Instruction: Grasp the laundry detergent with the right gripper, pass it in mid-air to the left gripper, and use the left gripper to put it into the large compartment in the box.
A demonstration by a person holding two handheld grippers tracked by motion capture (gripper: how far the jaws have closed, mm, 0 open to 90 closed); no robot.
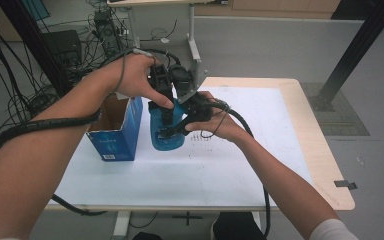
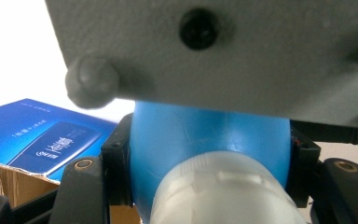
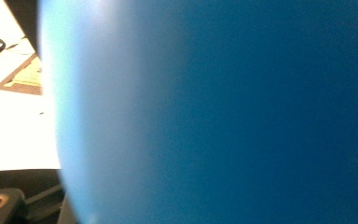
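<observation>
The surface (image 1: 260, 165) is a pale wooden top with rounded corners, most of it covered by a smooth white sheet, a strip of bare wood showing along its right edge. It stands on a grey floor; behind it are a white metal stand (image 1: 192, 35), a heap of black cables (image 1: 80, 45) on the left, and a dark slanted post (image 1: 360, 45) on the right beside a darker floor mat (image 1: 340, 112).

Near the left edge of the surface stands a blue cardboard box (image 1: 117, 132), its top open and its brown inner side showing; its outer faces are glossy with white printing, and in the left gripper view the torn brown flap edge shows at the lower left (image 2: 32, 140). Just to the right of the box, close beside it, a blue bottle (image 1: 166, 135) stands upright on the white sheet. It is rounded, of smooth matt plastic, with a domed shoulder and a whitish ribbed cap (image 2: 223, 191).

The left tongs (image 1: 166, 92) come down from above and are closed on the bottle's upper part: in the left gripper view the two black jaws press against either side of the blue shoulder just below the cap. The right tongs (image 1: 180, 127) reach in from the right and are clamped on the bottle's body lower down; in the right gripper view the blue wall (image 3: 214, 112) is a blurred curve right up against the lens. A grey, grainy plate (image 2: 242, 51) with black screws hangs over the bottle in the left gripper view. Thick black cables trail from both tongs along the person's forearms.
</observation>
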